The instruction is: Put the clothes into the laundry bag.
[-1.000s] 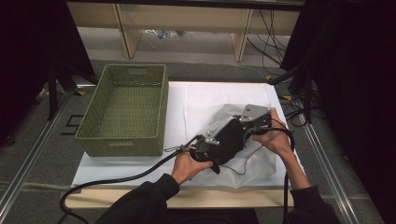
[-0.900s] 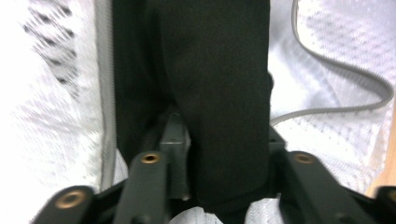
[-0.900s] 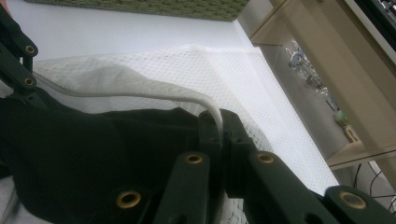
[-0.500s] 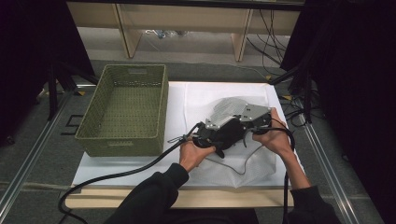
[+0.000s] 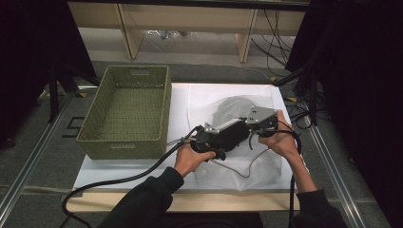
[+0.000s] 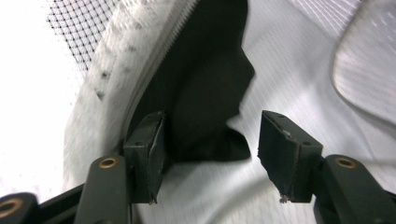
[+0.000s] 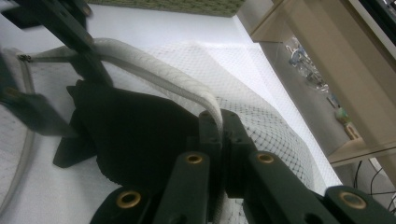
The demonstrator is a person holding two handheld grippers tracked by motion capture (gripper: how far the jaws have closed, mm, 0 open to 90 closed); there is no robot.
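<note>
A white mesh laundry bag (image 5: 247, 164) lies on the table's right half, with a dark cloth (image 5: 231, 108) showing grey through its mesh. My right gripper (image 7: 219, 122) is shut on the bag's white zipper edge (image 7: 163, 74) and holds the mouth lifted. The dark cloth (image 7: 135, 130) lies just inside that mouth. My left gripper (image 6: 210, 135) is open, its jaws on either side of a corner of the dark cloth (image 6: 210, 70), beside the zipper edge (image 6: 159, 51). In the high view both grippers meet over the bag, left gripper (image 5: 237, 129) against right gripper (image 5: 254, 121).
A green woven basket (image 5: 124, 141) stands on the left of the white table cover (image 5: 119, 168), with nothing in it. Black cables trail from both grippers off the front edge. Wooden shelving (image 7: 327, 70) stands beyond the table's far side.
My left gripper has moved forward and to the right, up to the bag's mouth and the right gripper. The right gripper has kept its hold on the zipper edge.
</note>
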